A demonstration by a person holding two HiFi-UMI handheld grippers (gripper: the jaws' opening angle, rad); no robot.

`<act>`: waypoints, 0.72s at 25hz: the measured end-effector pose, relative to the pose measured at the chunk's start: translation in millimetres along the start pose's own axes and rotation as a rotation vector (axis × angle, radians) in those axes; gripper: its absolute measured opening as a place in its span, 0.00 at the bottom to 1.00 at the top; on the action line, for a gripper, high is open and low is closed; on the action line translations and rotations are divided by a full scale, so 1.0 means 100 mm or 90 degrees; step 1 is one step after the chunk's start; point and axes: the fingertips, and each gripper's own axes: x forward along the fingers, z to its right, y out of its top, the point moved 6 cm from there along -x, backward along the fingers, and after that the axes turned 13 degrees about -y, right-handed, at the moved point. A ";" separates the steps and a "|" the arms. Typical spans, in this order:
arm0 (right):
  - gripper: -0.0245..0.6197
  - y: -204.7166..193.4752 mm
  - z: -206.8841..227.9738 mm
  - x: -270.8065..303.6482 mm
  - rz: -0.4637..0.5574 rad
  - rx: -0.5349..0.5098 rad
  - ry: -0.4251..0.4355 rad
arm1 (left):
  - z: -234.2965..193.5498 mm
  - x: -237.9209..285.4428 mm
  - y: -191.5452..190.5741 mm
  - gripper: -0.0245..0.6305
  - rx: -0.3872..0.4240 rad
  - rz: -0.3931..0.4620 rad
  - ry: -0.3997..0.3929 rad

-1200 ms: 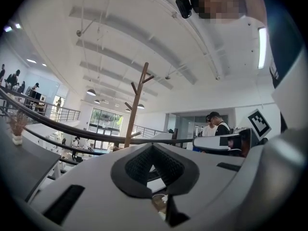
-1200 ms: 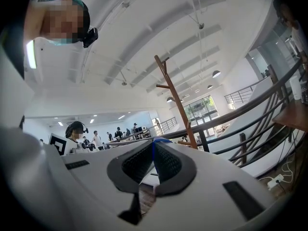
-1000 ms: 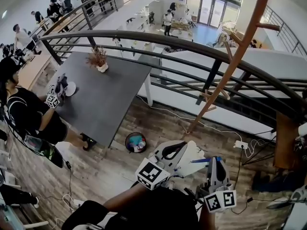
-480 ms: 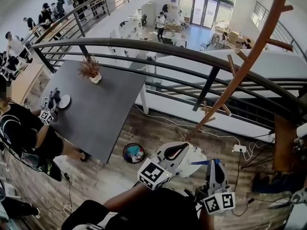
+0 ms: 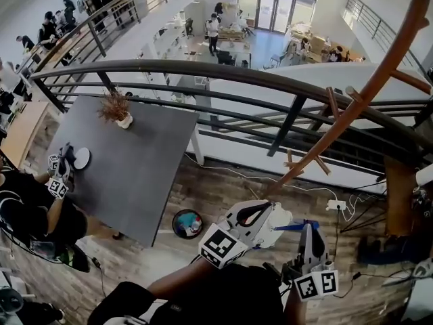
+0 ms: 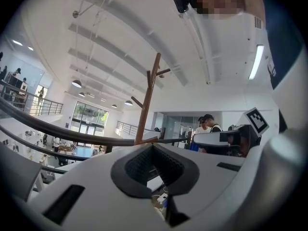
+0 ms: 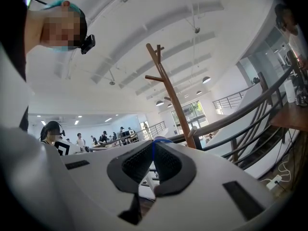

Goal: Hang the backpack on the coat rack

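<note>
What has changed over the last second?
Little. The head view swung: the table slid left, the top of the rack right. Both grippers barely shifted. The right gripper still holds the blue strap; the left gripper, shut, looks unchanged. Nothing taken or released.

The right claw (image 7: 153,143), white-bodied with black ribbed pads, has its jaws pressed together on a thin blue strip (image 7: 153,150) running up between them. Behind it a brown wooden coat rack (image 7: 168,88) with short pegs rises toward the white ceiling, and a dark metal railing (image 7: 240,110) sweeps past its base to the right.
</note>
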 end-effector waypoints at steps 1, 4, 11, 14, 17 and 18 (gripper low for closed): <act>0.07 -0.01 -0.01 0.02 0.002 0.002 -0.006 | -0.03 0.00 -0.01 0.05 -0.002 -0.002 -0.007; 0.07 -0.03 -0.02 0.09 0.004 0.006 -0.023 | -0.14 0.02 -0.03 0.05 -0.009 -0.007 -0.024; 0.07 0.04 0.08 0.29 0.009 0.004 -0.030 | -0.27 0.17 0.00 0.05 -0.007 -0.002 -0.021; 0.07 0.07 0.13 0.39 0.008 0.004 -0.025 | -0.35 0.27 -0.03 0.05 -0.008 -0.012 -0.020; 0.07 0.10 0.20 0.46 0.000 0.012 -0.019 | -0.37 0.39 -0.01 0.05 -0.015 -0.009 -0.019; 0.07 0.11 0.22 0.47 -0.002 0.012 -0.016 | -0.36 0.42 0.00 0.05 -0.017 -0.005 -0.015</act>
